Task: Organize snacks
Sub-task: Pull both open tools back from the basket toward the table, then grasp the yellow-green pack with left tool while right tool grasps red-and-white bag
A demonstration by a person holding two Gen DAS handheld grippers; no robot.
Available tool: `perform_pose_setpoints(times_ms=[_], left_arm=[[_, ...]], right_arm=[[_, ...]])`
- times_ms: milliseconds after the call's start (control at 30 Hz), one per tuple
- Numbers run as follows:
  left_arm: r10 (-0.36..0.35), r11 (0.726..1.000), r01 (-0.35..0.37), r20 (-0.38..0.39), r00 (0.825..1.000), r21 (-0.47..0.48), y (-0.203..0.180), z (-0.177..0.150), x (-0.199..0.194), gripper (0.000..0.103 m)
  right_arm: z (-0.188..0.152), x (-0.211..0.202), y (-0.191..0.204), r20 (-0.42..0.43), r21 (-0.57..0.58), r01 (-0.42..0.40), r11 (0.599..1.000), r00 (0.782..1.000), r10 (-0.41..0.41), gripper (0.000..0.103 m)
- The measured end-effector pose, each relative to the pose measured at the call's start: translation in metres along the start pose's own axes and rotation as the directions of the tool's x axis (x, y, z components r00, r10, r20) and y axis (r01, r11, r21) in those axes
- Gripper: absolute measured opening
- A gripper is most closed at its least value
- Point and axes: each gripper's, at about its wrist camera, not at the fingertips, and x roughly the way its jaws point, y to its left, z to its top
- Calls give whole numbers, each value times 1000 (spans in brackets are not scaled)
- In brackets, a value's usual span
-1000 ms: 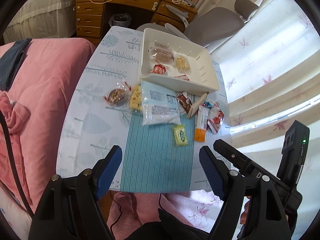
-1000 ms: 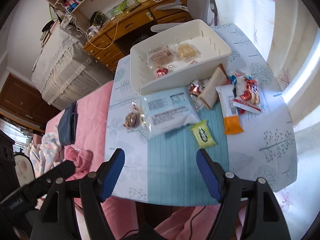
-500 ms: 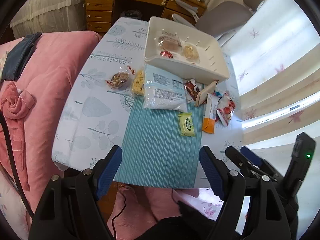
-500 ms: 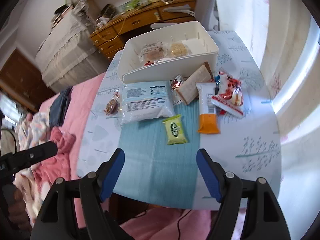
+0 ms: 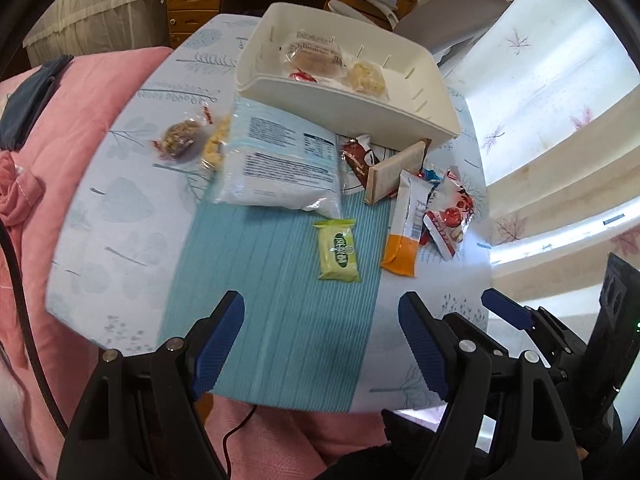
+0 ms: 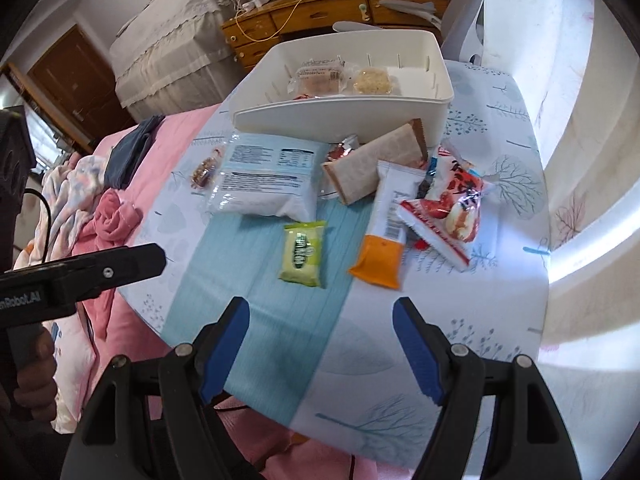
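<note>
Straight ahead of the left gripper (image 5: 322,344) the near stretch of the striped teal mat (image 5: 276,308) lies bare, open ground between the wide-apart blue pads. Further ahead the green packet (image 5: 338,250) sits alone on the mat, with clear room on all sides. Beyond it, a barrier: the big pale-blue bag (image 5: 280,164) spreads wide, touching the white bin's (image 5: 348,108) front wall. Ahead and right, the orange-ended bar (image 5: 404,228), brown bar (image 5: 394,172) and red-and-white packets (image 5: 450,216) crowd together, overlapping, no gap between them. From the right gripper (image 6: 320,346), the same open mat ahead; off to its right, bare tablecloth (image 6: 496,300).
</note>
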Motion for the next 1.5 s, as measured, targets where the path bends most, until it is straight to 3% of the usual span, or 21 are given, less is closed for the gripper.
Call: perform_pose_setpoints(times_ms=[167, 500, 800, 1267, 1500], left_arm=[[34, 999, -34, -22, 999, -27, -16, 1, 35, 78], [75, 986, -95, -143, 987, -134, -31, 11, 110, 78], [114, 972, -152, -208, 971, -179, -32, 24, 149, 78], [146, 961, -202, -276, 950, -187, -18, 41, 179, 50], [152, 960, -209, -279, 948, -188, -10, 56, 185, 44]], right_arm=[[6, 10, -27, -5, 9, 2, 1000, 1000, -2, 75], [20, 42, -73, -2, 90, 16, 996, 1000, -16, 75], [45, 68, -105, 9, 195, 51, 979, 999, -54, 75], [59, 97, -118, -25, 232, 74, 970, 997, -70, 70], [62, 101, -118, -30, 216, 81, 973, 997, -76, 66]])
